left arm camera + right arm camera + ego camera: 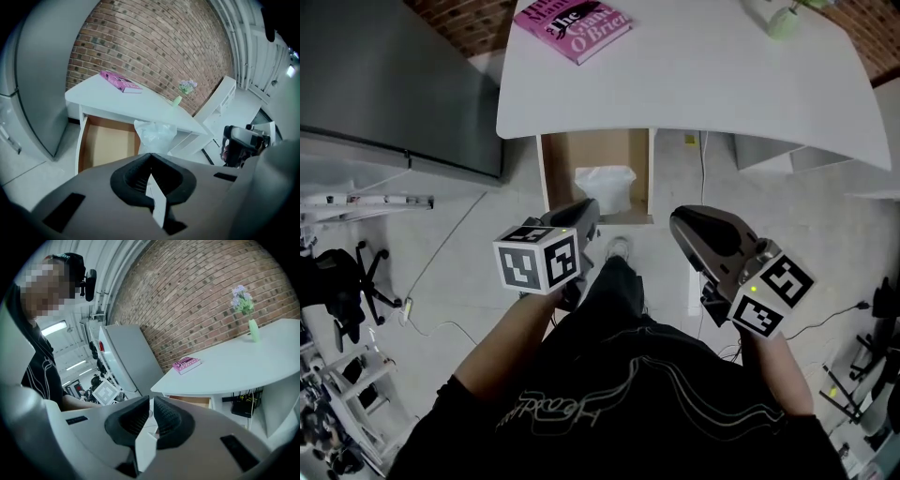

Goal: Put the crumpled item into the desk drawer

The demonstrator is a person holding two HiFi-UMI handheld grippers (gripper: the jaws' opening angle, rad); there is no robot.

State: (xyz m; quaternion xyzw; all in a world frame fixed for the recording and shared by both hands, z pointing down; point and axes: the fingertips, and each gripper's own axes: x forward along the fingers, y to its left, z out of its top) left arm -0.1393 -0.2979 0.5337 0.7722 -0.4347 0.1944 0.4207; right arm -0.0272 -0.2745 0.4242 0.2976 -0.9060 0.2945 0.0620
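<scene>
The desk drawer (553,178) stands pulled open under the white desk (694,84), and its wooden inside (105,145) shows. A crumpled white plastic item (605,187) lies inside it, toward its right side (155,133). My left gripper (586,214) hangs just in front of the drawer's front edge, and its jaws (150,157) are shut with nothing between them. My right gripper (680,221) hovers to the right of the drawer, over the floor. Its jaws (152,401) are shut and hold nothing.
A pink book (572,23) and a green vase with flowers (783,19) sit on the desk. A tall grey cabinet (394,84) stands at the left, and a black office chair (342,281) lower left. The person's foot (619,248) is below the drawer.
</scene>
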